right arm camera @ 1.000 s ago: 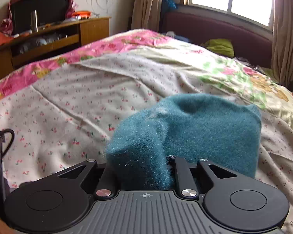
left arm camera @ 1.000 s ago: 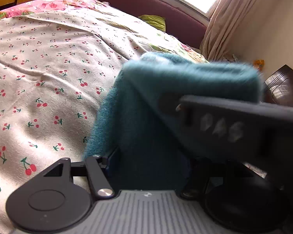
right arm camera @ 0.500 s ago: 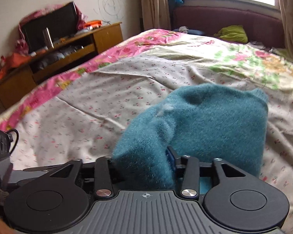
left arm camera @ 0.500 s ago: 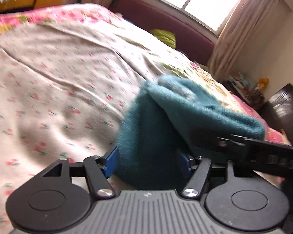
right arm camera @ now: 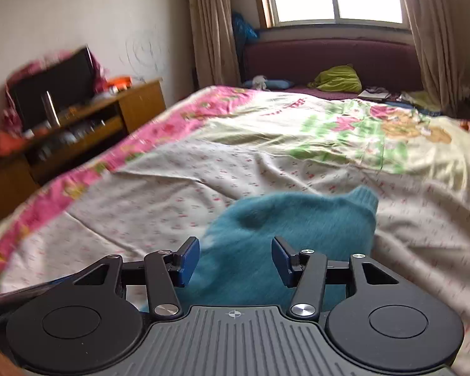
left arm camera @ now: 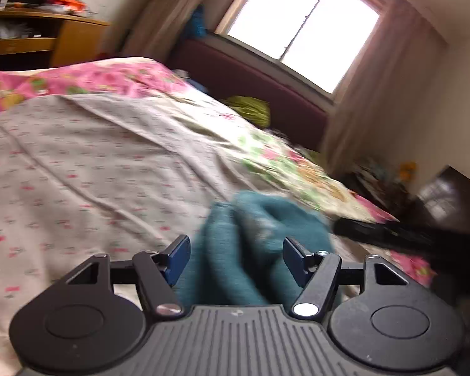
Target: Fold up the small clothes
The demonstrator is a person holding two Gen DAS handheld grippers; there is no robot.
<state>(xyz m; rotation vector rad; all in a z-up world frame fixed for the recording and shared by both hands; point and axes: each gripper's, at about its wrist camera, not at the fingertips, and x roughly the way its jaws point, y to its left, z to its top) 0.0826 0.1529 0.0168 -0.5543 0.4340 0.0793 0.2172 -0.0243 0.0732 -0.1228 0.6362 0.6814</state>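
A fuzzy teal garment (right arm camera: 297, 225) lies folded in a heap on the cherry-print bedspread (right arm camera: 172, 206). My right gripper (right arm camera: 235, 260) hovers just above its near edge. Its jaws are opening, and the blue pads (right arm camera: 189, 261) stand clear of the cloth with nothing pressed between them. In the left wrist view the same teal garment (left arm camera: 260, 238) shows blurred beyond my left gripper (left arm camera: 236, 261). That gripper is open, its pads (left arm camera: 178, 260) apart on either side of the cloth without squeezing it. A dark blurred bar of the right tool (left arm camera: 376, 233) crosses on the right.
The bed stretches far ahead to a maroon bench (right arm camera: 329, 59) under the window, with a lime cloth (right arm camera: 338, 78) on it. A wooden TV cabinet (right arm camera: 78, 125) stands left of the bed. A dark nightstand (left arm camera: 448, 194) is at the right.
The right gripper was shut on the teal fold and has let it go. Both grippers have lifted and drawn back, so the garment now sits lower and further off on the bedspread.
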